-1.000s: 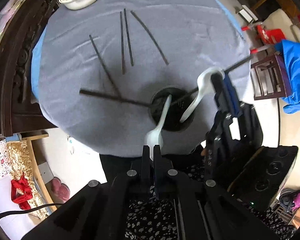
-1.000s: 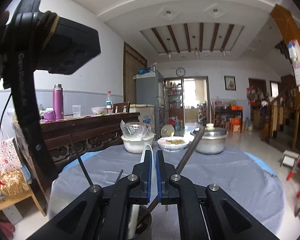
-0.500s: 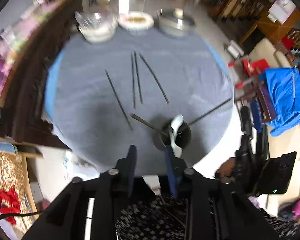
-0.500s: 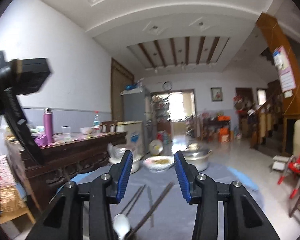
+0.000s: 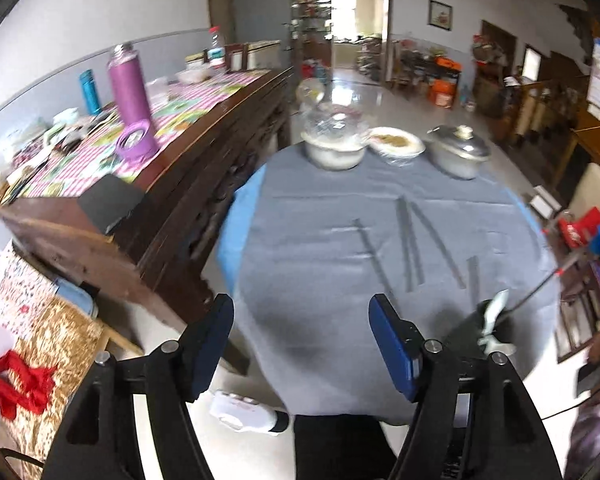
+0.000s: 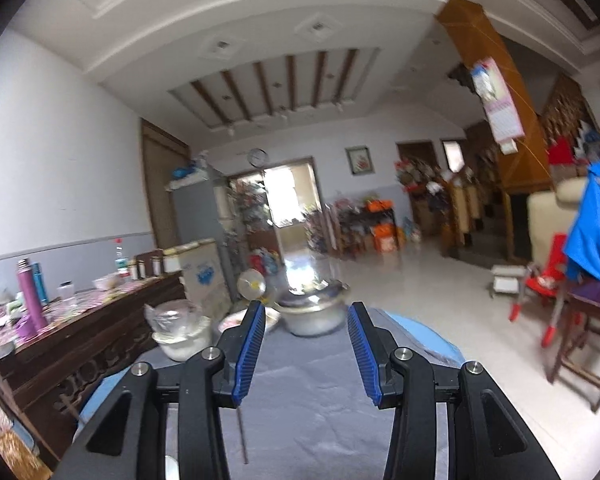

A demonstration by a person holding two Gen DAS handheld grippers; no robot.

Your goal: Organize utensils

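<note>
Left wrist view: left tongs [image 5: 302, 330] spread wide, nothing between the blue pads, hovering above the near edge of the round table with grey cloth [image 5: 320, 280]. Dark round utensil holder [image 5: 478, 330] sits on the table at lower right, just right of the right finger. A white plastic spoon [image 5: 494, 320] stands in it, plus a thin dark chopstick [image 5: 540, 288] leaning out to the right. Five loose dark chopsticks [image 5: 410, 248] lie flat mid-table, fanned, beyond the holder and apart from it. White bowl with plastic wrap [image 5: 334, 148], shallow dish of food [image 5: 396, 142] and lidded metal pot [image 5: 458, 154] line the far edge. Frame is motion-blurred.

Right wrist view: right tongs [image 6: 306, 346] also parted and empty, pointing level across the table toward the metal pot [image 6: 312, 312]. One dark chopstick [image 6: 242, 432] shows upright low between the fingers; its base is hidden. Holder not visible here.
</note>
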